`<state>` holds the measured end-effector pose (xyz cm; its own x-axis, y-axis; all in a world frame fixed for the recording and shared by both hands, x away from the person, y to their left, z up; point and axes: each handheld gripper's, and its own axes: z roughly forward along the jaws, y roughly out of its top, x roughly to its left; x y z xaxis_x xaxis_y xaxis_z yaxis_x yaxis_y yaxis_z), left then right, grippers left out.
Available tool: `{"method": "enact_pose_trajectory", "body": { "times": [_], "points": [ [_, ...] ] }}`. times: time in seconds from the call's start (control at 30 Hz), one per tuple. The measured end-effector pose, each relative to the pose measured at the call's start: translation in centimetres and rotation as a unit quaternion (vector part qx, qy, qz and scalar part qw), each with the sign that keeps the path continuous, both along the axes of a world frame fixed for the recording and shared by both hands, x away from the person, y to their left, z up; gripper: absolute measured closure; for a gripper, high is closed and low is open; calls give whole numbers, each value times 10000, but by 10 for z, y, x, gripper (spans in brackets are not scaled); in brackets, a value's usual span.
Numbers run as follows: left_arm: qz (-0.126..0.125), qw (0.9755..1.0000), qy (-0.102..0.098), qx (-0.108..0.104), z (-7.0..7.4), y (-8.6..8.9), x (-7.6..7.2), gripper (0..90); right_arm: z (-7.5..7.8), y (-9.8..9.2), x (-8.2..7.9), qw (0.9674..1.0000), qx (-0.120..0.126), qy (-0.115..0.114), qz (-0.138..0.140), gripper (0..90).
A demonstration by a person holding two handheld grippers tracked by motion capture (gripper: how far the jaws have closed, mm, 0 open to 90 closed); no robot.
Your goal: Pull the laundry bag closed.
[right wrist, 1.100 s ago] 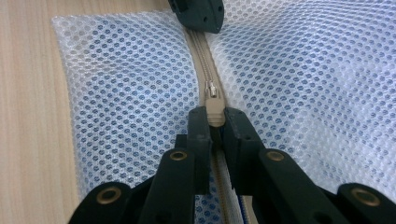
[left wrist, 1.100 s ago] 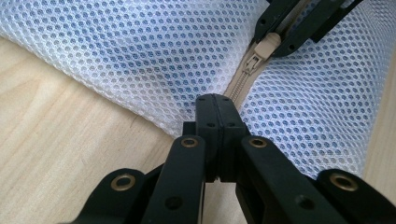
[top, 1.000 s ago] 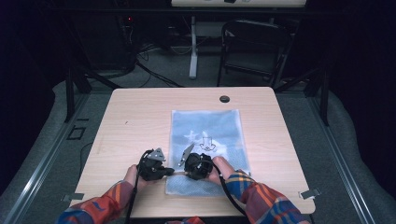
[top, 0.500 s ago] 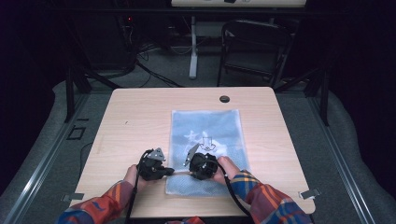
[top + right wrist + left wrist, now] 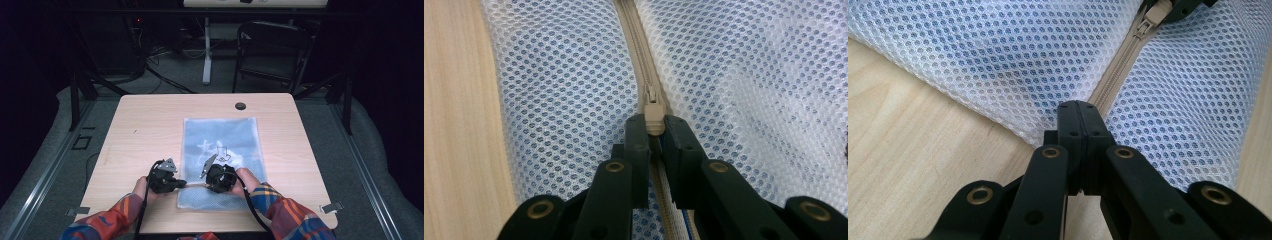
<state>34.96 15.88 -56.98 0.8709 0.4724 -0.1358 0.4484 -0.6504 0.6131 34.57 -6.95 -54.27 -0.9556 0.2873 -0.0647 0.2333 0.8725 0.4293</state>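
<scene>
Left gripper clamped on near-left end of mesh bag, apparently at zipper end. Right gripper pinches zipper slider.

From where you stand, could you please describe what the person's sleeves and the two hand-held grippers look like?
Both sleeves are plaid flannel in red, orange and blue. The left hand-held gripper and the right hand-held gripper are compact black bodies, each with a grey three-cornered plate on top and a black cable trailing back along the forearm. Up close, their jaws are matte black linked bars with brass-coloured rivets at the pivots.
</scene>
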Motion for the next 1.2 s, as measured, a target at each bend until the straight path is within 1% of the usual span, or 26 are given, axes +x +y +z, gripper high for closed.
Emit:
{"method": "enact_pose_trajectory", "body": {
  "times": [0.1,0.17,0.23,0.3,0.33,0.43,0.47,0.6,0.83,0.87,1.1,1.17,1.2],
  "points": [
    [-1,10000,4,-1,0,0,0,900,1,-2,0,10000,-52,-11,9,819],
    [-2,10000,5,0,0,0,0,900,0,-2,-1,10000,-18,-13,-14,819],
    [-7,10000,1,3,0,0,0,900,1,-4,-1,10000,-63,-23,5,819],
    [-2,10000,15,-17,0,0,0,900,1,-4,-1,10000,-23,-21,-1,819],
    [7,10000,20,-26,0,0,0,900,2,-5,-1,10000,-75,-32,11,819],
    [2,10000,12,-13,0,0,0,900,2,-7,-1,10000,-18,-3,-17,819],
    [6,10000,14,-13,0,0,0,900,2,-7,-1,10000,-48,-29,4,820],
    [4,10000,8,-9,0,0,0,900,3,-8,-3,10000,-3,-22,-22,819],
    [6,10000,10,-10,0,0,0,900,4,-9,-3,10000,10,-22,-17,820],
    [9,10000,13,-11,0,0,0,900,4,-9,-3,10000,-31,-29,13,820],
    [1,10000,-8,21,0,-1,0,900,5,-9,-3,10000,-44,-41,38,820],
    [0,10000,-1,14,0,0,0,900,4,-9,-4,10000,0,-28,12,820],
    [-3,10000,-3,13,0,-1,0,900,5,-10,-4,10000,-21,-39,13,821]
  ]
}}
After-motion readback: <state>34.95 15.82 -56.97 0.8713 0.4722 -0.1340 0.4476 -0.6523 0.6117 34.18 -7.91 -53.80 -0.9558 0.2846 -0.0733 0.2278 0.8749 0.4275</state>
